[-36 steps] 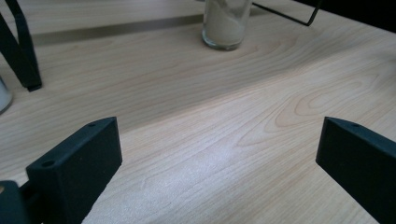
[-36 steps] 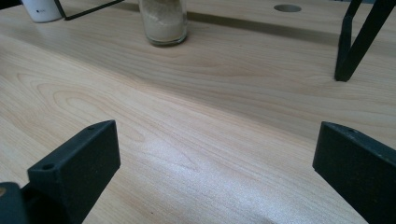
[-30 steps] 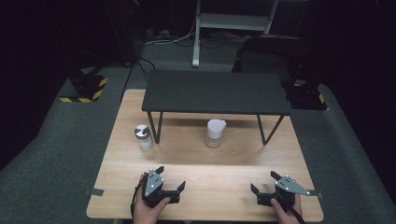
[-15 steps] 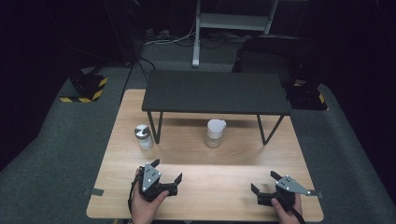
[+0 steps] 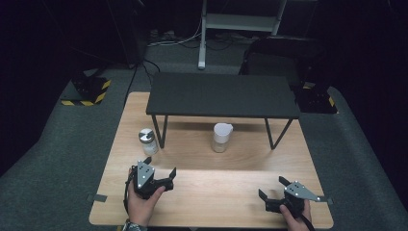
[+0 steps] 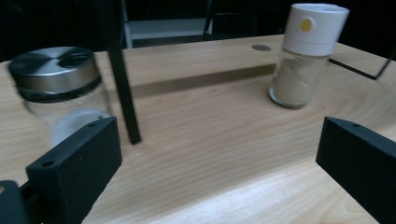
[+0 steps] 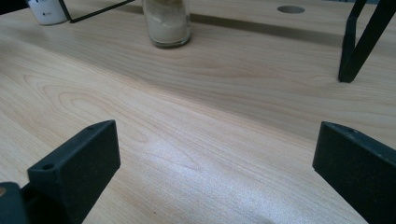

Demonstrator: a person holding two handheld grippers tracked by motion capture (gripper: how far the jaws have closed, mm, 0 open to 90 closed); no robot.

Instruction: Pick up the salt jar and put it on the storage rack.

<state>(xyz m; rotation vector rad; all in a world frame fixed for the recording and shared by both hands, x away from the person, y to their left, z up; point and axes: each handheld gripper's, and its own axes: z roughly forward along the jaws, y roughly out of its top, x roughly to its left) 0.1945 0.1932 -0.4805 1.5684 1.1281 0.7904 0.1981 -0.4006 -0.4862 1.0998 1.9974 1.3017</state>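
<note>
Wooden worktop point(image 5: 211, 192) carries a black shelf point(image 5: 221, 95). Left tool point(image 5: 160, 167), jaws wide apart and holding nothing, sits near the steel-lidded jar point(image 5: 147, 140), which stands just beside the shelf's left leg. White-capped jar point(image 5: 221, 137) stands under the shelf. Right tool point(image 5: 270, 187), jaws also apart, rests well apart from both jars.

A light wooden table point(image 5: 231, 192) stood on grey carpet floor point(image 5: 62, 159) in a dark room, with 1 black low shelf point(image 5: 221, 94) on it and a white stand point(image 5: 231, 24) behind.
</note>
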